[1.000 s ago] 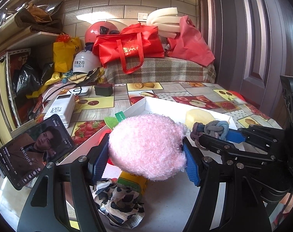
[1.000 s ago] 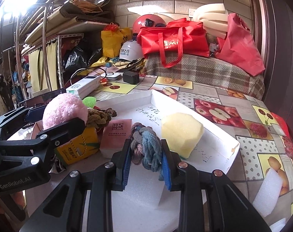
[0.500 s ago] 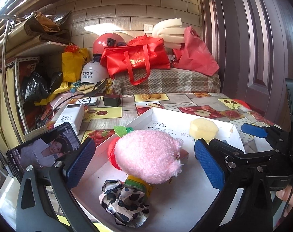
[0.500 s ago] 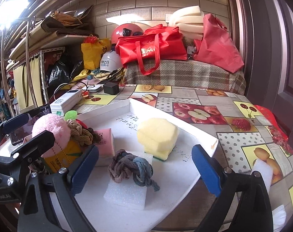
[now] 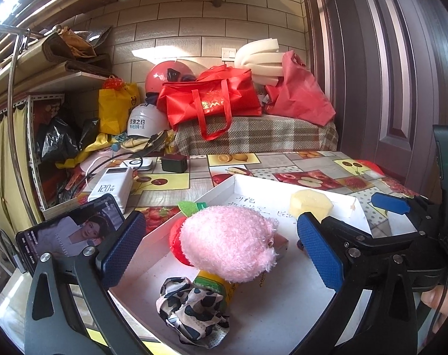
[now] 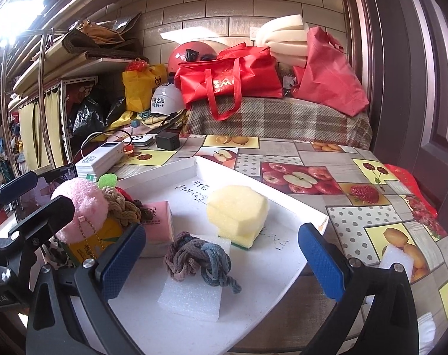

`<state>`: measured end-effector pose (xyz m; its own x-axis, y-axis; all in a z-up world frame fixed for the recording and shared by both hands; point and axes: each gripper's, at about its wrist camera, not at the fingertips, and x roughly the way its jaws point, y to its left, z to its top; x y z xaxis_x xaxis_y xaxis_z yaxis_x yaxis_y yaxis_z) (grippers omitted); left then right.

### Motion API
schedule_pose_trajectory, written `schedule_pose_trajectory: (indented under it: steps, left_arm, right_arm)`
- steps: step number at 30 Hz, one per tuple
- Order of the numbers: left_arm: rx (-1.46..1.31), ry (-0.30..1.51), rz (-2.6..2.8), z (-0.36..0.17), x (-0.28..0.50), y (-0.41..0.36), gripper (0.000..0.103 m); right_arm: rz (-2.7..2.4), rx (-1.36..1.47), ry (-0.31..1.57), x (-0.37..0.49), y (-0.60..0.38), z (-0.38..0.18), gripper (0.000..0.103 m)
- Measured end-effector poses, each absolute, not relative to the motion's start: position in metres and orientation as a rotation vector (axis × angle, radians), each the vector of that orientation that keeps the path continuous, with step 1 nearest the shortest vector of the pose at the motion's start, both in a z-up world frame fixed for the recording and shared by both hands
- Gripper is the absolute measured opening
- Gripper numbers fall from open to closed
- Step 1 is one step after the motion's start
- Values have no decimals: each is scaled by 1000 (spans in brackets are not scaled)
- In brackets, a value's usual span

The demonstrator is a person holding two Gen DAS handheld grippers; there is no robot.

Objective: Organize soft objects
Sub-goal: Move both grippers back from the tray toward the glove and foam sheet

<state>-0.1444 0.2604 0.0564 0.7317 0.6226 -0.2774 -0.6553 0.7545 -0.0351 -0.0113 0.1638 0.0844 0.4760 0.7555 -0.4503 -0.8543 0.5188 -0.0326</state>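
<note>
Both grippers spread wide, nothing between pads: left gripper [image 5: 221, 254], right gripper [image 6: 221, 263], jaws of each just opened.
Pink plush [image 5: 228, 244] sits centre frame in white tray [image 5: 283, 310], atop yellow carton [image 5: 215, 284], free of pads.
Knotted rope [image 6: 199, 259] lies lower centre on foam sheet [image 6: 191, 295], in tray.
Judged: two placements done.
White foam piece [image 6: 394, 256] on bench [image 6: 357, 159] at right edge looks left over; only right view shows it.
Only left view shows spotted cloth [image 5: 191, 310].
</note>
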Motion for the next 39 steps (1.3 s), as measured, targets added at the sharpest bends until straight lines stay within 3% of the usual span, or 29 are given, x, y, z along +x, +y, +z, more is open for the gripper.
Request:
schedule_pose_trajectory:
  steps: [15, 31, 39]
  left_arm:
    - [-129, 232, 738, 55, -154, 243, 103]
    - [-95, 259, 651, 56, -147, 199, 103]
    - [-47, 292, 501, 57, -118, 151, 103]
  right_arm:
    - [970, -144, 306, -21, 118, 94, 103]
    - [916, -263, 318, -6, 36, 93, 103]
    - [856, -200, 624, 66, -57, 80, 103]
